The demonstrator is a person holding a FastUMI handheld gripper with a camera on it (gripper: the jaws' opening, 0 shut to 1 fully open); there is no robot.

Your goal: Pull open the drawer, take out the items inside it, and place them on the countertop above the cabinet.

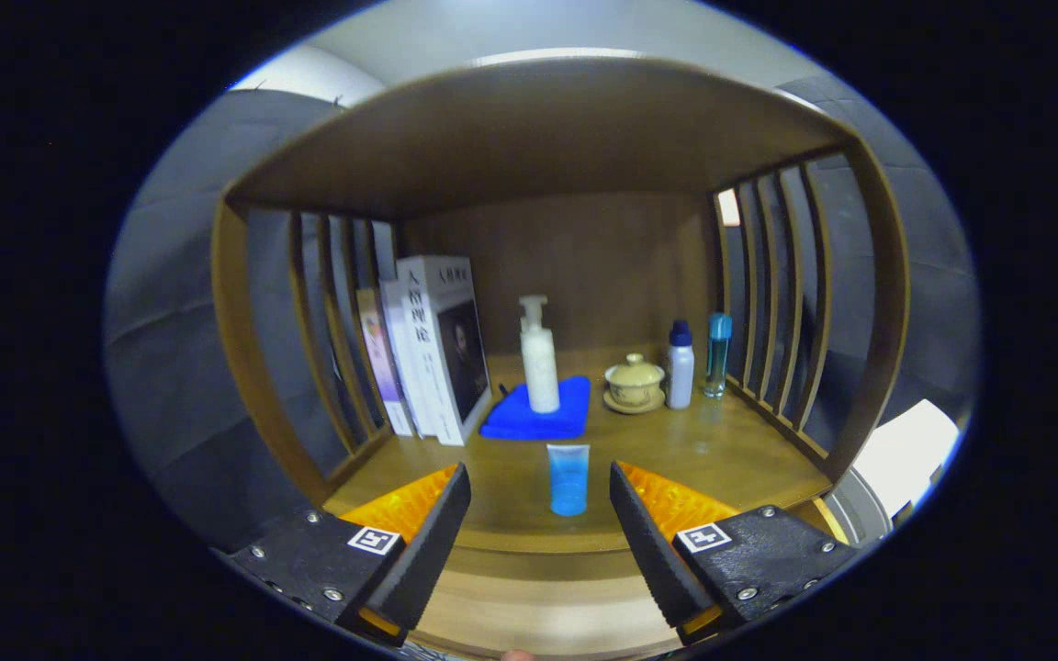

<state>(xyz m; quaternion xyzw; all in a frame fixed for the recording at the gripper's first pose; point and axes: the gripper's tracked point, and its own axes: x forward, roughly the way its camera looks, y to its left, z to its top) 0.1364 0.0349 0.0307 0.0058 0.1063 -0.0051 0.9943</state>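
Blue tube point(568, 478) between wide-open claw point(540, 514) fingers

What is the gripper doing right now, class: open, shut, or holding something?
Gripper: open, holding nothing; the blue cup stands on the countertop between its fingers, untouched.

I was working in a mock-up of a home: a wooden cabinet point(538, 156) with slatted sides held books point(442, 344), a pump bottle point(539, 356) on a folded blue cloth point(538, 418), a lidded tea bowl point(635, 381) and two small bottles point(680, 364). My gripper point(540, 532) stood with fingers apart, facing the countertop point(722, 450).
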